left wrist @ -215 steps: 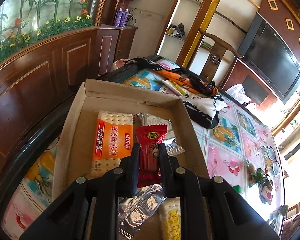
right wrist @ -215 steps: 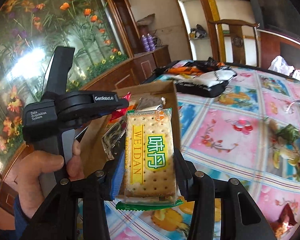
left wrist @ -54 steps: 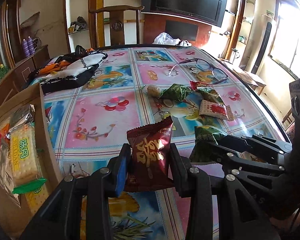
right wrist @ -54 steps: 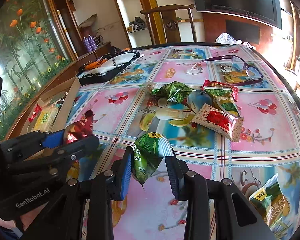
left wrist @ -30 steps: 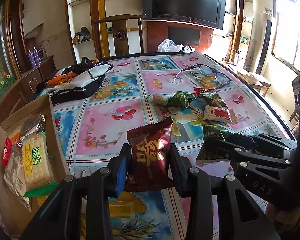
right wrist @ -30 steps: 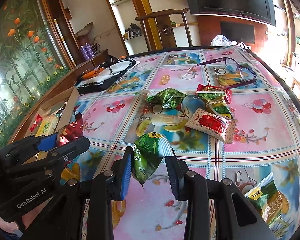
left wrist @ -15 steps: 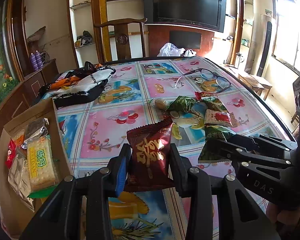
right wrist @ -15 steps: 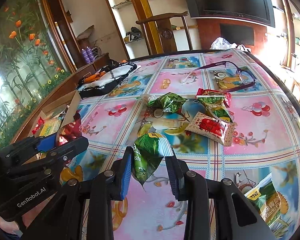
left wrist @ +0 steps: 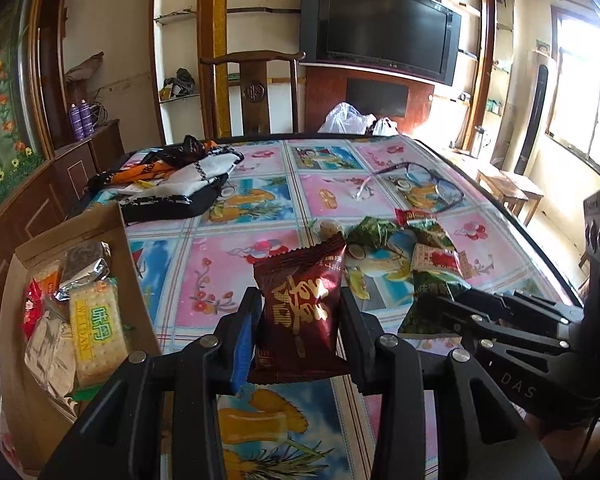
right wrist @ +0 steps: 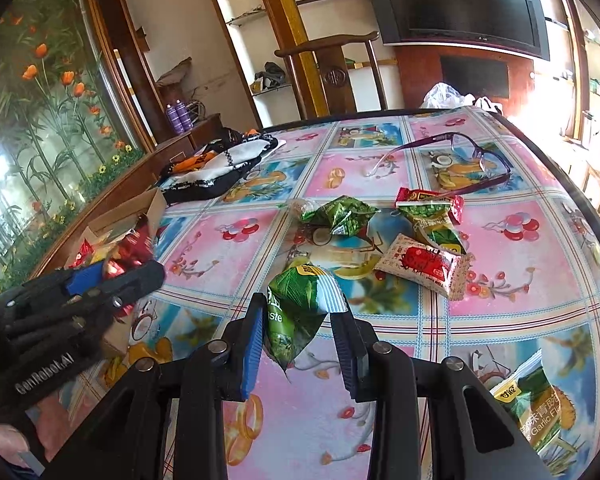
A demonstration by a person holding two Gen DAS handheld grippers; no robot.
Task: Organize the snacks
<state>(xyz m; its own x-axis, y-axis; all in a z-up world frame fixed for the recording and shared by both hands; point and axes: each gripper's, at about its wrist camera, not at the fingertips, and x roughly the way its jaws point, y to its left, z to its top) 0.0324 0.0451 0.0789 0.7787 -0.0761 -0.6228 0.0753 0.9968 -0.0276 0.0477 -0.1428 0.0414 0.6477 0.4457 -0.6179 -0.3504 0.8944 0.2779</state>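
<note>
Two handheld grippers hover over the floral-cloth table [left wrist: 236, 264]. At its left edge sits a cardboard box [left wrist: 134, 280] of cracker packs. The left gripper [left wrist: 300, 320] clamps a dark red snack packet [left wrist: 300, 304]; the right gripper [right wrist: 300, 316] pinches a green snack packet [right wrist: 300, 312]. More snacks [right wrist: 424, 260] lie scattered farther off, near purple glasses [right wrist: 460, 152].

Maroon packet [left wrist: 300, 312], green packet [right wrist: 300, 312]

A dark television [left wrist: 380, 36] hung above a wooden chair [left wrist: 256, 92]; wall shelves [left wrist: 178, 56] stood left, bright windows [left wrist: 580, 120] right.
</note>
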